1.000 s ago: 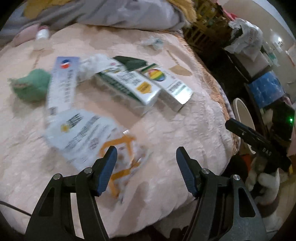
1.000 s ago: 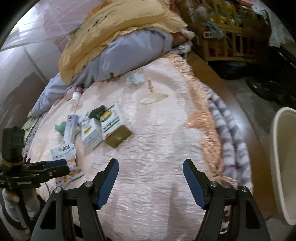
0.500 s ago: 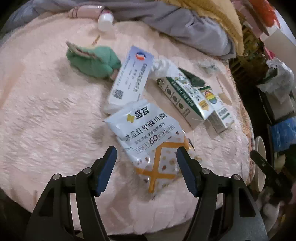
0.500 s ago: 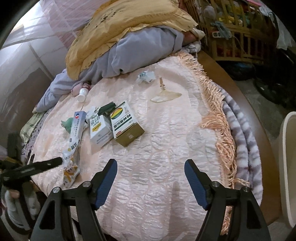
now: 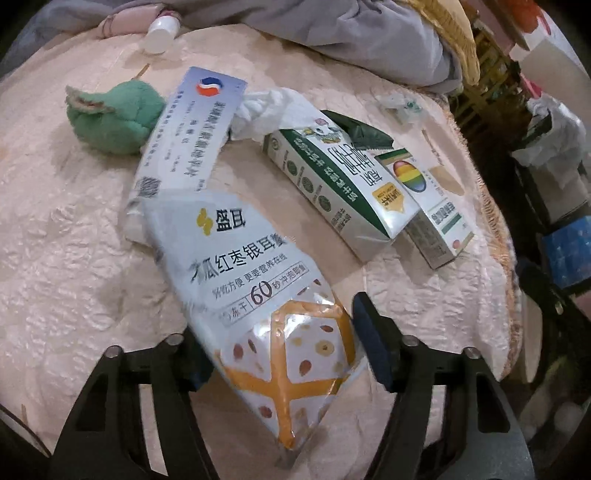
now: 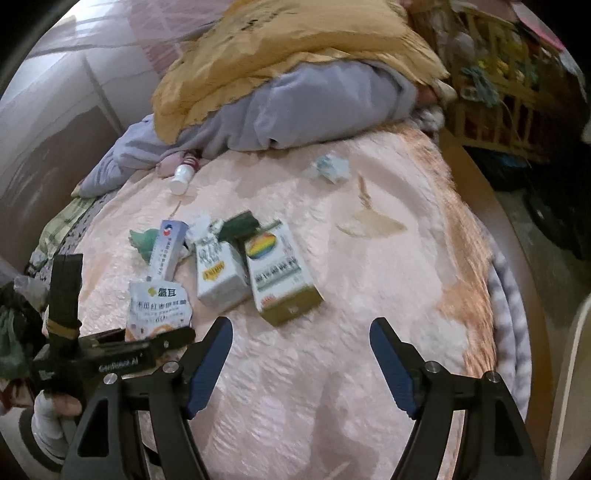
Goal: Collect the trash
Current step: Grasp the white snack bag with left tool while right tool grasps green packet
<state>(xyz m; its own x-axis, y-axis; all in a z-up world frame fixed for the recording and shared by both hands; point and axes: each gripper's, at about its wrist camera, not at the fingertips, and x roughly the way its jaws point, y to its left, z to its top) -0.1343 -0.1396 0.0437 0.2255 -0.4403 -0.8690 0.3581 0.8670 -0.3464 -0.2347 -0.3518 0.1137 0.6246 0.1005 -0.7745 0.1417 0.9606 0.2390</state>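
A white and orange snack pouch [image 5: 258, 295] lies on the pink bedspread [image 5: 66, 258]. My left gripper [image 5: 280, 350] is open with its lower end between the fingers. Behind it lie a long blue-white box [image 5: 188, 136], a green-white carton [image 5: 343, 181], a rainbow-logo box [image 5: 428, 199], crumpled white tissue [image 5: 269, 107] and a dark green wrapper [image 5: 358, 133]. In the right wrist view the same pouch [image 6: 159, 302], carton [image 6: 218, 273] and rainbow box [image 6: 280, 273] lie ahead and left of my open, empty right gripper [image 6: 299, 365]. The left gripper [image 6: 110, 354] shows at the left.
A green plush toy [image 5: 110, 114], a small white bottle [image 5: 160, 33], a crumpled wrapper [image 6: 330, 168] and a flat tan piece [image 6: 369, 221] lie on the bed. Grey and yellow bedding [image 6: 295, 85] is piled at the back. A pale bin rim [image 6: 569, 387] stands right of the bed.
My left gripper has swung left and moved in onto the snack pouch, which now sits between its fingers. My right gripper has turned left and moved a little closer to the boxes.
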